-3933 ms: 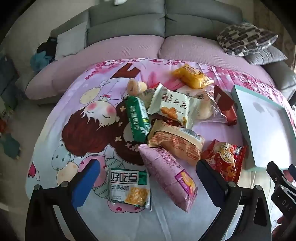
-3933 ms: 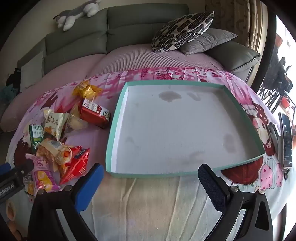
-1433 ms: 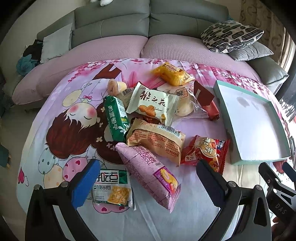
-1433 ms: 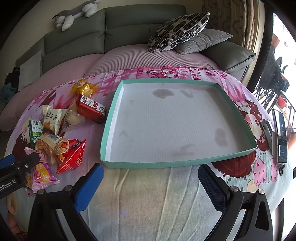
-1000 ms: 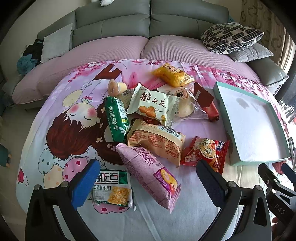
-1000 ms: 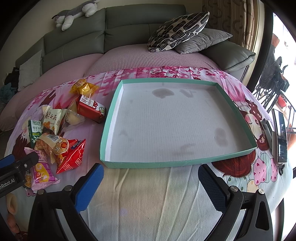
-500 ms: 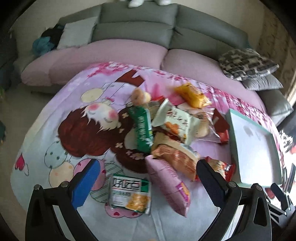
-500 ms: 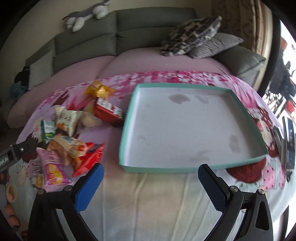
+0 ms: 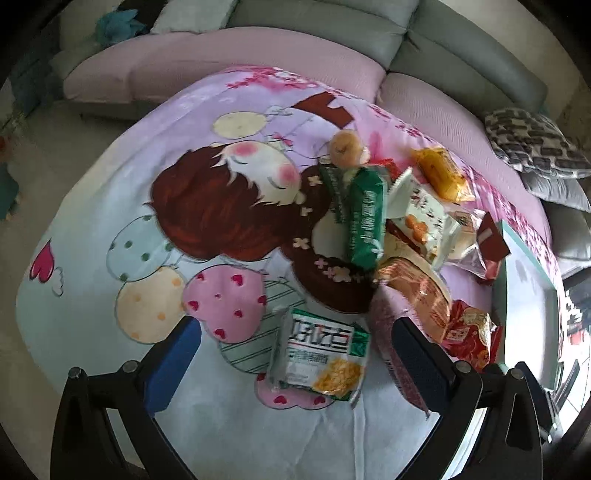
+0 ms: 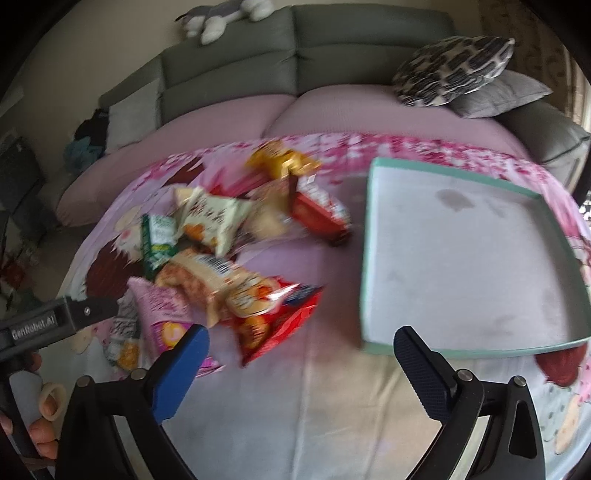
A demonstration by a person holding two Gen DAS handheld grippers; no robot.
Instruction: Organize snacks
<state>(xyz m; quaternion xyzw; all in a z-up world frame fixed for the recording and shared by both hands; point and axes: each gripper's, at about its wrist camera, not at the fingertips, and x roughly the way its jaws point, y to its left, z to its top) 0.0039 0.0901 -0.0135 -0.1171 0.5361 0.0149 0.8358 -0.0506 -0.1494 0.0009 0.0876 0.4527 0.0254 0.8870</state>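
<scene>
A pile of snack packs lies on a cartoon-print cloth. In the left wrist view my open, empty left gripper [image 9: 295, 365] hovers over a green-and-white pack [image 9: 321, 360]; a pink pack [image 9: 388, 332], an orange pack [image 9: 421, 291], a dark green pack [image 9: 365, 218] and a red pack [image 9: 471, 338] lie beyond. In the right wrist view my open, empty right gripper [image 10: 301, 365] sits near the red pack [image 10: 275, 321], left of the empty teal-rimmed tray [image 10: 369, 254]. The left gripper's body [image 10: 55, 321] shows at the left.
A grey and mauve sofa [image 10: 332, 110] curves behind the table, with patterned cushions [image 10: 454, 70] at the right and a plush toy [image 10: 221, 18] on its back. A yellow pack [image 9: 441, 177] and a red box [image 10: 317, 214] lie at the pile's far side.
Both grippers have swung to the left. The left view now centres on the green-and-white pack; the right view now takes in the snack pile, with the tray shifted right. Both stay open.
</scene>
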